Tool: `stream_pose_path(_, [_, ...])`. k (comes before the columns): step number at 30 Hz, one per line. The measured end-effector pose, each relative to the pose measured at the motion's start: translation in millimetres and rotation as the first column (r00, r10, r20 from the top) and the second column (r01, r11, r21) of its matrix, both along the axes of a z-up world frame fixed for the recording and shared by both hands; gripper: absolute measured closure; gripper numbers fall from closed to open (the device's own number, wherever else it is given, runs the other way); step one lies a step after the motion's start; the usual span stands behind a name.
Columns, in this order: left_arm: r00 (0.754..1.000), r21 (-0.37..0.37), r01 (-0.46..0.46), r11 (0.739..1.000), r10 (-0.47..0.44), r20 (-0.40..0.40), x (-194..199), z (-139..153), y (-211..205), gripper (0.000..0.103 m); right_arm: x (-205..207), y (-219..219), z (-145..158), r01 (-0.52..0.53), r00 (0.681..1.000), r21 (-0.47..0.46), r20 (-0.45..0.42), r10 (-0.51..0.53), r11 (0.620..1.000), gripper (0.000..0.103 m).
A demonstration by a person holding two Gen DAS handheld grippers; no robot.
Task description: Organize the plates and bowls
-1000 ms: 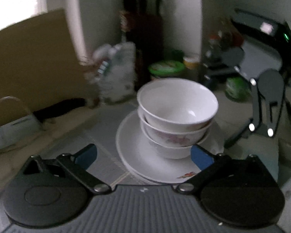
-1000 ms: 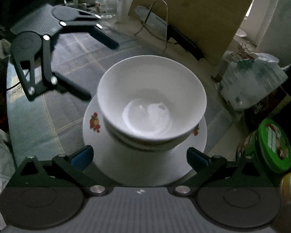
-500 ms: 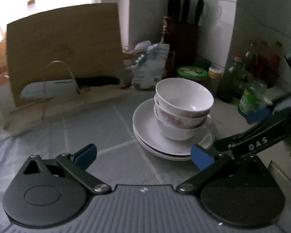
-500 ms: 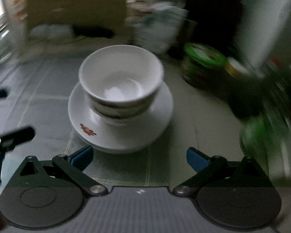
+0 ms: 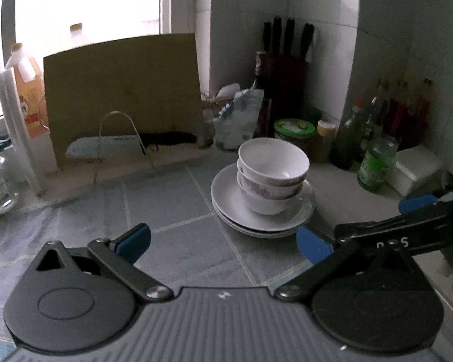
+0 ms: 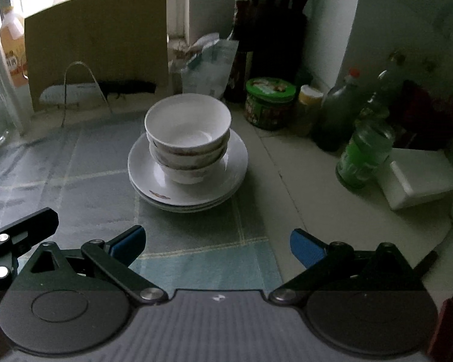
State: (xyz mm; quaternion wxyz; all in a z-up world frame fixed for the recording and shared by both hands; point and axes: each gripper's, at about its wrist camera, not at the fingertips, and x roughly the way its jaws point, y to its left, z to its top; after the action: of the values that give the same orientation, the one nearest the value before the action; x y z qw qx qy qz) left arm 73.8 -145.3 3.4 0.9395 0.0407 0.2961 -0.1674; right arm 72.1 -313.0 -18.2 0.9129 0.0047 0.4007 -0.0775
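Three white bowls (image 5: 271,175) (image 6: 187,138) are nested on a stack of white plates (image 5: 232,199) (image 6: 145,172) on the checked cloth. My left gripper (image 5: 223,242) is open and empty, well short of the stack and to its left. My right gripper (image 6: 216,246) is also open and empty, held back from the stack, which sits ahead between its blue fingertips (image 6: 305,246). In the left wrist view the right gripper's arm (image 5: 407,226) shows at the right edge. In the right wrist view part of the left gripper (image 6: 18,235) shows at the left edge.
A wooden cutting board (image 5: 120,90) leans at the back with a knife (image 5: 130,144) and wire rack (image 5: 117,138) before it. A knife block (image 5: 287,72), plastic bags (image 6: 208,66), green-lidded jar (image 6: 270,102), bottles (image 6: 365,150) and a white box (image 6: 416,178) crowd the back right.
Both grippers have drawn back and away from the bowl stack, which now looks smaller and farther. The bowls and plates have not moved.
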Motion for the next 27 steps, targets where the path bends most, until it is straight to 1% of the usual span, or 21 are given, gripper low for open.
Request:
stream_pose_path(5, [1.0,0.007,0.01,1.0,-0.01,0.006,-3,4,-1,0.001,-5,5,4,-0.005,1.0,0.002,0.009,0.005,1.0,0.0])
stream_pose_path(16, [1.0,-0.018,0.008,1.0,-0.008,0.005,1,9,-1,0.001,-6,8,11,0.027,0.999,-0.006,0.031,-0.027,1.0,0.0])
stream_pose_path(27, [1.0,-0.001,0.004,1.0,-0.004,0.001,3,9,1,0.001,-5,8,12,0.031,0.999,-0.006,0.035,-0.031,0.999,0.0])
